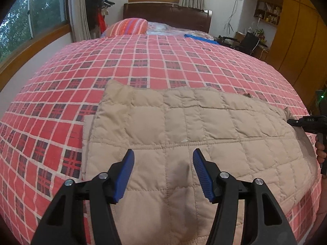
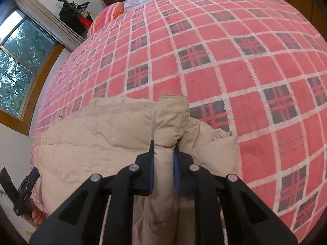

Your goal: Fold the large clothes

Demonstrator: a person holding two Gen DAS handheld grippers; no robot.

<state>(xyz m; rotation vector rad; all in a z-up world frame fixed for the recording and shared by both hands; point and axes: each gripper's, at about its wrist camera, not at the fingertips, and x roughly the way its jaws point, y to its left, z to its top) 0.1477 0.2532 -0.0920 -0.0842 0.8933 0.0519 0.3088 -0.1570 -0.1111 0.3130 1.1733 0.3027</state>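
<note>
Folding the beige quilted jacket [image 1: 184,134], which lies flat at the near end of the red plaid bedspread [image 1: 143,61], we have its sleeve [image 2: 169,120] pinched in the right gripper [image 2: 164,153]. The left gripper [image 1: 163,163] hovers spread wide over the body. We should probably carry the sleeve low across the quilting, keeping the cuff from twisting, with the left gripper ready to pin the panel.

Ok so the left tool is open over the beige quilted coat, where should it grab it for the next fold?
Probably the coat's near left corner, coming in from the left side, low over the checked bedspread. The edge there lies flat and exposed, so one finger could slide under it. The left tool hovers open above the flat middle, where there is no edge to pinch. The right tool is shut on the sleeve.
</note>
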